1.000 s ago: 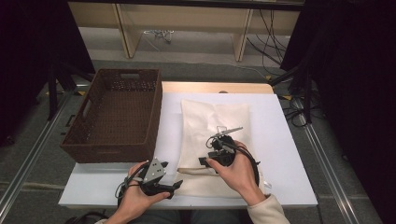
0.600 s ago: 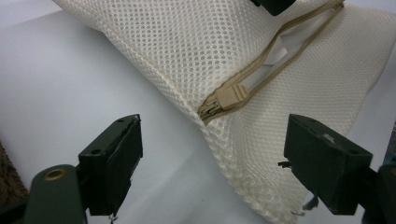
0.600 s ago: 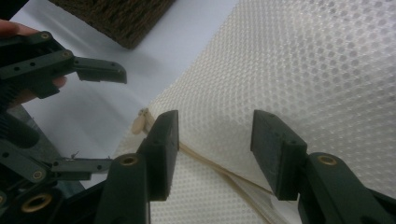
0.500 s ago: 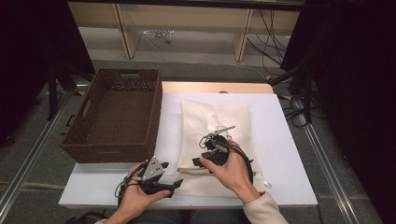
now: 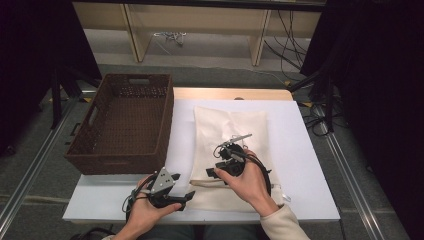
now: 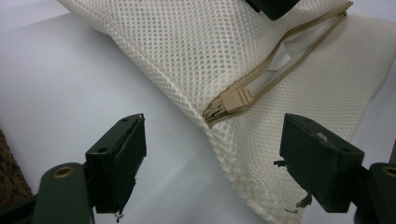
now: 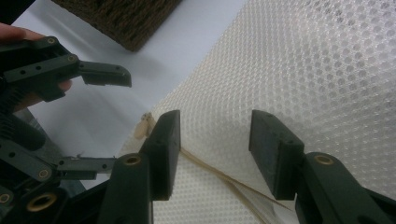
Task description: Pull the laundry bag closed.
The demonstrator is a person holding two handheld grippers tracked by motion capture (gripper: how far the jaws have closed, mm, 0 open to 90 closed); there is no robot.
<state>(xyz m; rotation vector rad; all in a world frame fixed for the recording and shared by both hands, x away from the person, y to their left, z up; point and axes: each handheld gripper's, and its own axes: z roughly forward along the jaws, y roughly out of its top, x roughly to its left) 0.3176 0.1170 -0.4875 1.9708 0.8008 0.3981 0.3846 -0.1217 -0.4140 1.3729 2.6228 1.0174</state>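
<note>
A brown basket (image 5: 120, 125) is set at the table's (image 5: 310, 165) left edge. Near the front edge, the left gripper (image 5: 186, 197) is held with jaws spread wide, aimed at the corner of a cream mesh bag (image 5: 227, 130); the zip pull (image 6: 232, 101) is seen between them, untouched. The bag is laid flat at mid-table. The right gripper (image 5: 212, 172) is held over the bag's near end, jaws parted above the mesh and its zip seam (image 7: 224, 177).
</note>
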